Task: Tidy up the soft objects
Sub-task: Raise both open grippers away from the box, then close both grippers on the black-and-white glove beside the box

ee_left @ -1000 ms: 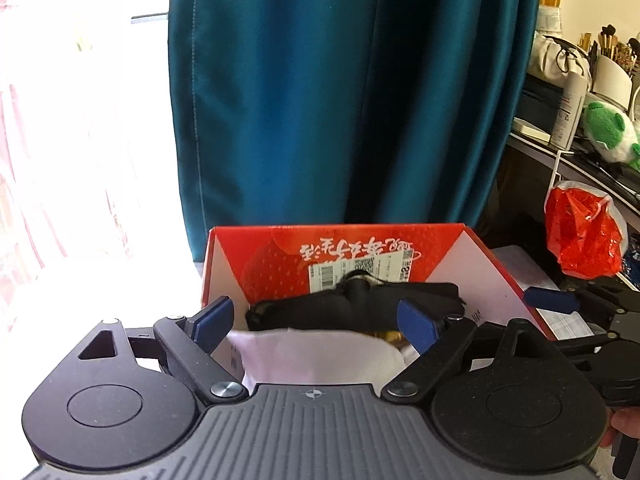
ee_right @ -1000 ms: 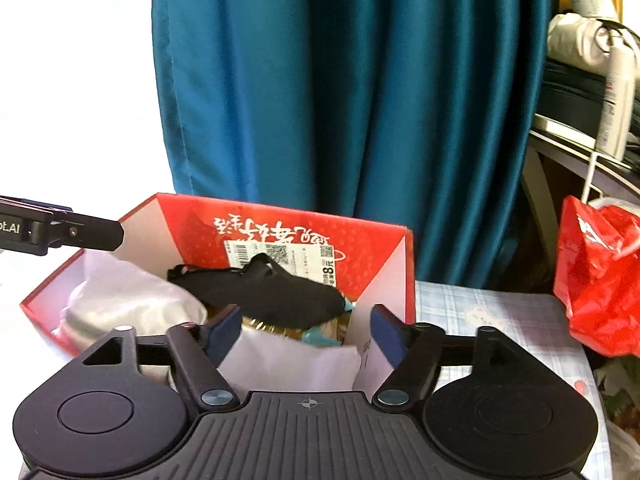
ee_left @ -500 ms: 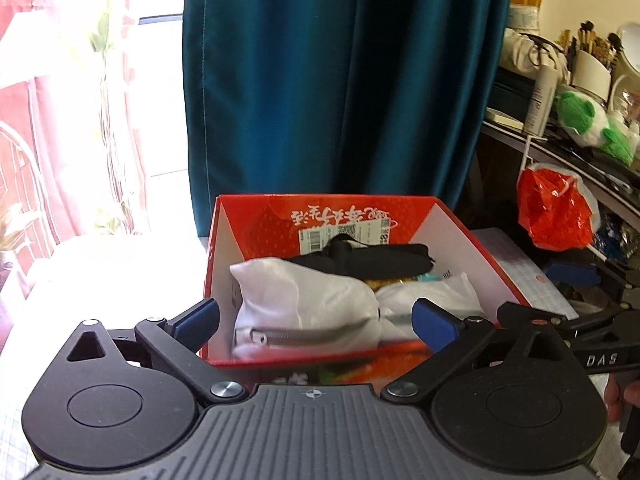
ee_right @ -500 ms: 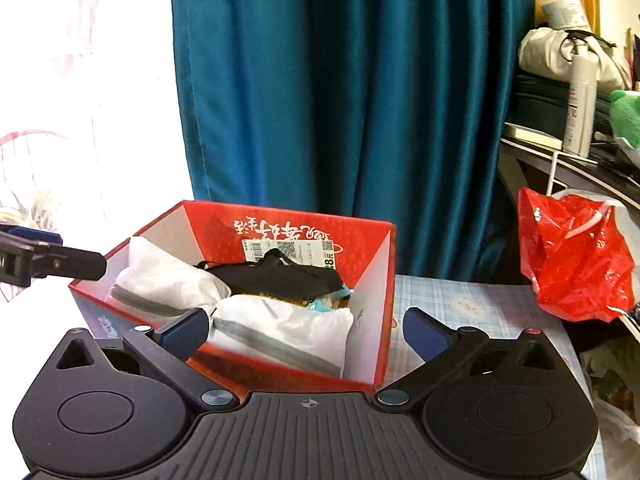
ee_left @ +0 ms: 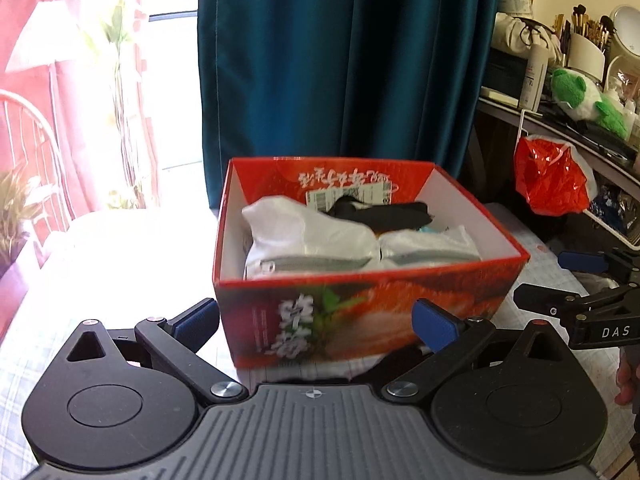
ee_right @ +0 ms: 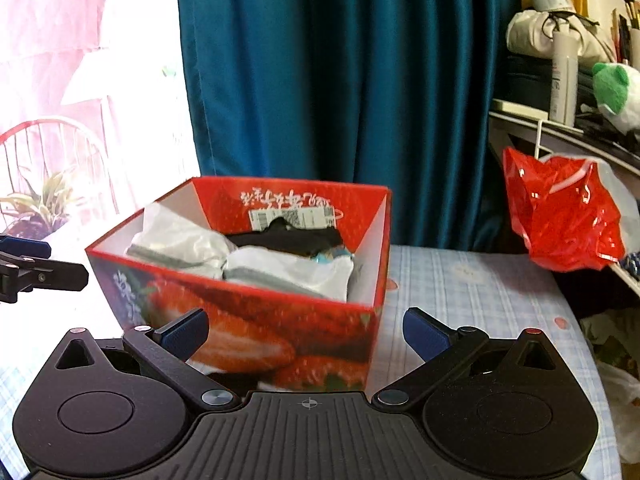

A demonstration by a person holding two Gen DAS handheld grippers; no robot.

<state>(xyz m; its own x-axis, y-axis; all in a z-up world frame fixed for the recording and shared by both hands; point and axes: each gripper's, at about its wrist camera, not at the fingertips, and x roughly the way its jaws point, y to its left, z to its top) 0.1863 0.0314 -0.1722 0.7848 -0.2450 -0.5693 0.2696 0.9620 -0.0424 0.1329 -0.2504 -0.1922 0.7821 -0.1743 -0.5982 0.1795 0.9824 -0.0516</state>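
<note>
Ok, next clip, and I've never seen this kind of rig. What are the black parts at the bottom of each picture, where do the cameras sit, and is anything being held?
No robot here: a person carries a two-finger tool in each hand, with a fisheye camera on each looking forward along its fingers. The black hardware at the bottom is that tool itself. One picture comes from the left hand-held gripper, the other from the right hand-held gripper; each also shows at the edge of the other's picture. Both have their blue pads spread wide and hold nothing.

In front of them a red strawberry-print box stands on a pale checked tablecloth. Inside lie two white zip pouches with a black soft item behind them. Beyond are a teal curtain, a red plastic bag hanging at the right and a cluttered shelf with a green plush toy.
</note>
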